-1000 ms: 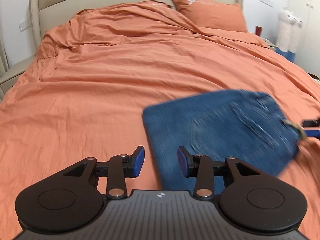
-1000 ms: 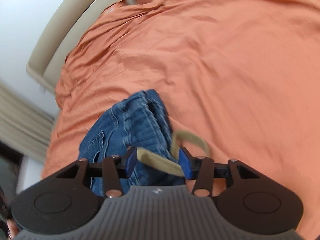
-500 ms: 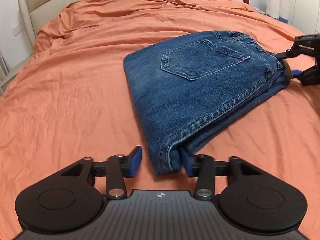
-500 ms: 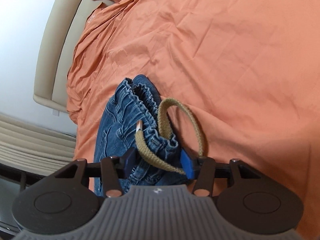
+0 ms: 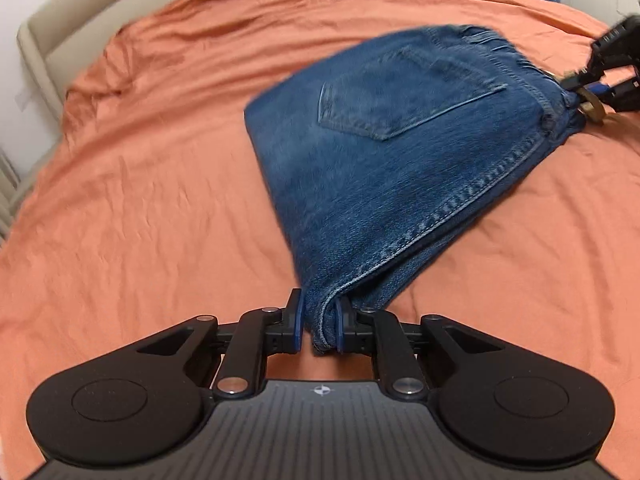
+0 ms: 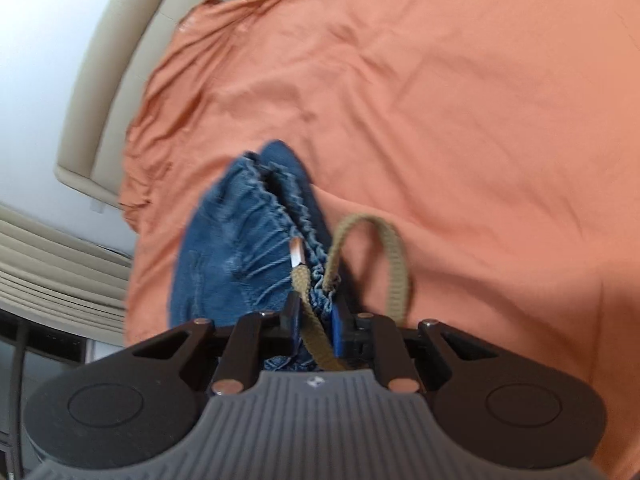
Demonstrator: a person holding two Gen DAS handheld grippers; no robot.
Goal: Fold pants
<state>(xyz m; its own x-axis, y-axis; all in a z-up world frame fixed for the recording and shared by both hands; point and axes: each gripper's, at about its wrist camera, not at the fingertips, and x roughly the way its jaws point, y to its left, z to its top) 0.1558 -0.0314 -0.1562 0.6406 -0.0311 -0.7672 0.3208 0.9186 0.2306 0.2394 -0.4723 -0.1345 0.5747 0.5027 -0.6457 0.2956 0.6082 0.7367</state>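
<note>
Started at the left of the left wrist view with bare orange bedcover [image 5: 140, 200], nothing on it there. Found the left gripper [image 5: 318, 322] at bottom centre, drawn in narrow and pinching the near corner of the pants [image 5: 400, 160]; jaws just closed, bunched denim seam pressed between the pads.

Read the pants as an already folded blue denim bundle lying right of centre on the bedcover, back pocket facing up. Traced the long axis from that near corner away and up to the right, ending at the gathered waistband. Took the waistband end as pointing at the far right edge of the view, towards the right gripper [image 5: 580, 80]. Could not tell, through the blur, whether the bundle lay flat or hung slightly lifted.

Checked the right wrist view: right gripper [image 6: 316, 320] likewise narrow, jaws just closed, pinching the waistband of the pants [image 6: 240, 248] together with a strand of the olive drawstring [image 6: 396, 264], the rest of the cord looping loose to the right.

Judged the step as securing both ends of the bundle ahead of a further fold or a shift. Judged the next move to need both ends raised together under even tension, with care that the cord-and-cloth pinch did not slip.
</note>
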